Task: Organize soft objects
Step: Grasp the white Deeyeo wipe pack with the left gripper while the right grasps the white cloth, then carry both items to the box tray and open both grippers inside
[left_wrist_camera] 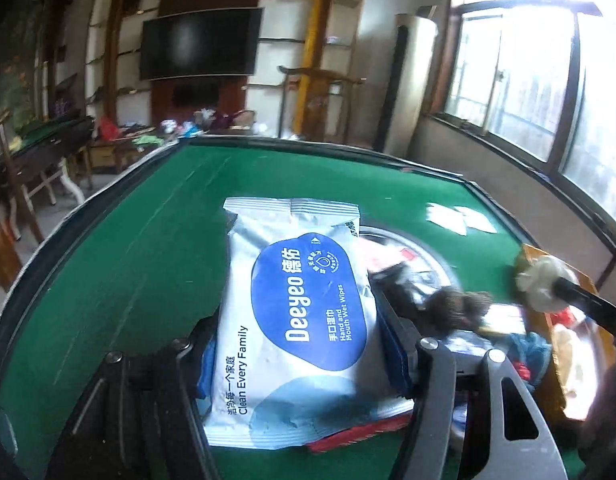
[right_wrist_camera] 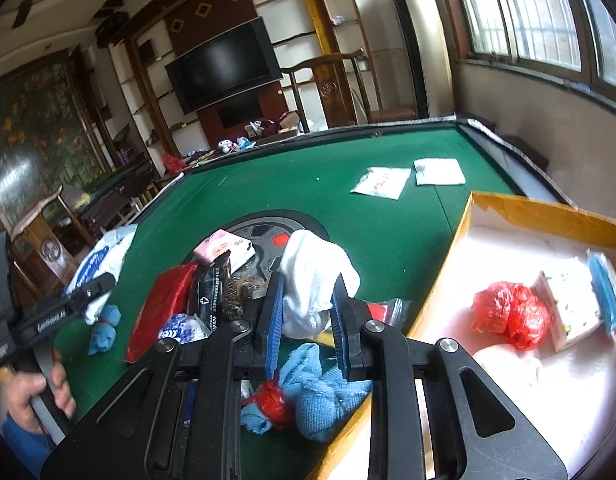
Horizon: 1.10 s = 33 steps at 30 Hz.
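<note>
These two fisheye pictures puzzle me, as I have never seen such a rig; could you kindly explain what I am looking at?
No robot here: a person holds a two-finger gripper in each hand, with a camera on each looking along its fingers.

The left wrist view shows the left gripper clamping a pack of wet wipes above the green table.

The right wrist view shows the right gripper shut on a white cloth. Below lie blue cloths, a red pouch and a pink tissue pack. At right stands a cardboard box holding a red bag. The person's hand shows at left.
</note>
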{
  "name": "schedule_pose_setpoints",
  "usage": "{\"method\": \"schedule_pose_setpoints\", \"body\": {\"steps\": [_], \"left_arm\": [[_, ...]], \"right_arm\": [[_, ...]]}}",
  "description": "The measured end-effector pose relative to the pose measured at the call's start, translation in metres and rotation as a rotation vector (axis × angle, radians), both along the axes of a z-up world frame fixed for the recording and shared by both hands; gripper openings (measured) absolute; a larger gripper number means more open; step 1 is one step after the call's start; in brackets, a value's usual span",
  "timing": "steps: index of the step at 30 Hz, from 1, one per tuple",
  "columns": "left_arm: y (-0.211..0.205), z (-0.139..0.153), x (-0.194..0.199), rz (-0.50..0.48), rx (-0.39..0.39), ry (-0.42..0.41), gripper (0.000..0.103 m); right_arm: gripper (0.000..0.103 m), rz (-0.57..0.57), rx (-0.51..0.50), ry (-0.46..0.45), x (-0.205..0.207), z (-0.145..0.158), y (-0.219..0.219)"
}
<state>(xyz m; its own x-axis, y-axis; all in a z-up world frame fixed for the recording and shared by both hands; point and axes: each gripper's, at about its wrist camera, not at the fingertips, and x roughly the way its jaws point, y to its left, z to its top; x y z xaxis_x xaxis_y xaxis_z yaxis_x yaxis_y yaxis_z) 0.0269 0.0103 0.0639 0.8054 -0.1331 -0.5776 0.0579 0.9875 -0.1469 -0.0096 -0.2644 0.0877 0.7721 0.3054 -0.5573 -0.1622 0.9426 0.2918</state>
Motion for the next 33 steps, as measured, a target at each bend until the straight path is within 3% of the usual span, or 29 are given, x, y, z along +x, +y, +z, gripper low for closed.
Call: {"method": "schedule_pose_setpoints", "body": {"steps": [8, 14, 18, 23, 26, 31, 33], "left_arm": [[-0.040, 0.005, -0.013, -0.106, -0.009, -0.001, 0.064], [-0.105, 0.010, -0.021, -0.276, -0.008, 0.013, 0.064], [-0.167, 0.010, -0.030, -0.443, -0.035, 0.051, 0.065], [-0.231, 0.001, -0.043, -0.603, -0.057, 0.109, 0.065], [-0.258, -0.002, -0.051, -0.663, -0.053, 0.126, 0.065], [-0.276, -0.013, -0.051, -0.706, -0.066, 0.171, 0.065], [-0.277, -0.017, -0.051, -0.720, -0.081, 0.178, 0.065]], "right_arm": [[0.021, -0.045, 0.047, -0.019, -0.002, 0.009, -0.019], [0.021, -0.184, 0.097, -0.015, -0.002, 0.017, -0.070], [0.021, -0.340, 0.115, 0.023, -0.002, 0.015, -0.121], [0.021, -0.499, 0.207, 0.107, -0.004, -0.001, -0.187], [0.021, -0.536, 0.264, 0.136, -0.006, -0.011, -0.208], [0.023, -0.526, 0.257, 0.194, 0.002, -0.019, -0.209], [0.030, -0.533, 0.240, 0.210, 0.006, -0.020, -0.209]]}}
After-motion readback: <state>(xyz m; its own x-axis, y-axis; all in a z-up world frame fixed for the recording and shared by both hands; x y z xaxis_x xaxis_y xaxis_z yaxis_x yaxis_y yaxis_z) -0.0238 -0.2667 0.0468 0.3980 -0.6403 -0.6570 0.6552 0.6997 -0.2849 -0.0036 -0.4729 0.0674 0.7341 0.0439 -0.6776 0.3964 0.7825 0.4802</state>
